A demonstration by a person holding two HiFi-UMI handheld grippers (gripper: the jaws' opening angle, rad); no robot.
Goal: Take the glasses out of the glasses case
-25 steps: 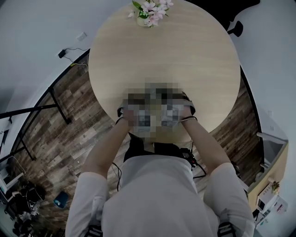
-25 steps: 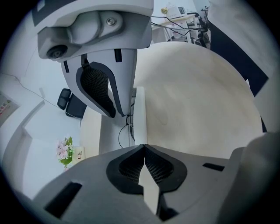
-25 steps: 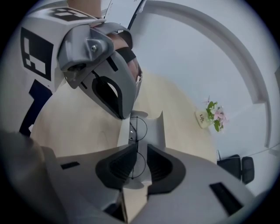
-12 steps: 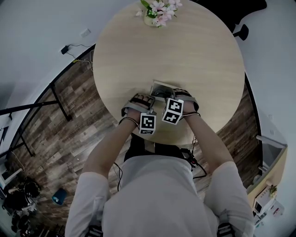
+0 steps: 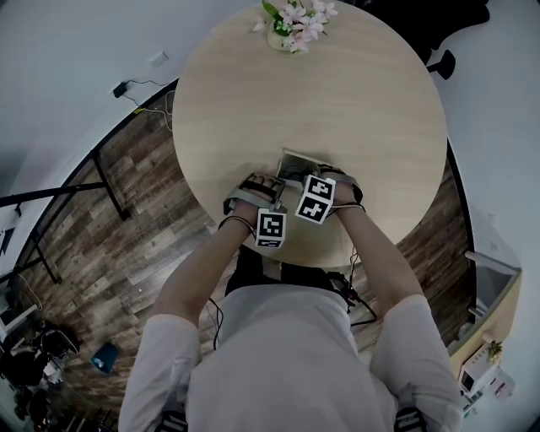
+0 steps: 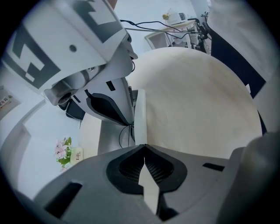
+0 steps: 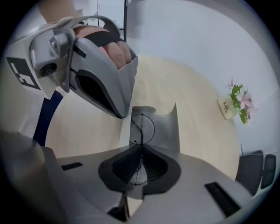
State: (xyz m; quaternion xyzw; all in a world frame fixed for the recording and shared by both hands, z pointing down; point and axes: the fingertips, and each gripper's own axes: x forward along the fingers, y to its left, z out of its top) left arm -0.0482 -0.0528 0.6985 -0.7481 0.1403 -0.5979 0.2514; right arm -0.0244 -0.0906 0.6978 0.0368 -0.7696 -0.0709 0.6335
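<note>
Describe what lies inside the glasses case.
Thin wire glasses, one round rim visible, pinched by the right gripper's fingers, which just closed. The rest is hidden behind those fingers.

A round pale wooden table (image 5: 337,101) fills the middle, with a pot of pink flowers (image 5: 294,21) at its 12 o'clock edge. Dark plank floor (image 5: 110,253) spreads toward 8 o'clock, where a black metal frame (image 5: 108,192) stands at 9 o'clock.

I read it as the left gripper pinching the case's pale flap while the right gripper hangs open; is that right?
Not quite: the right gripper has just been closing its jaws and is shut on the glasses by their thin black wire frame, as the right gripper view shows. The left gripper does pinch the glasses case by its pale flap.
</note>
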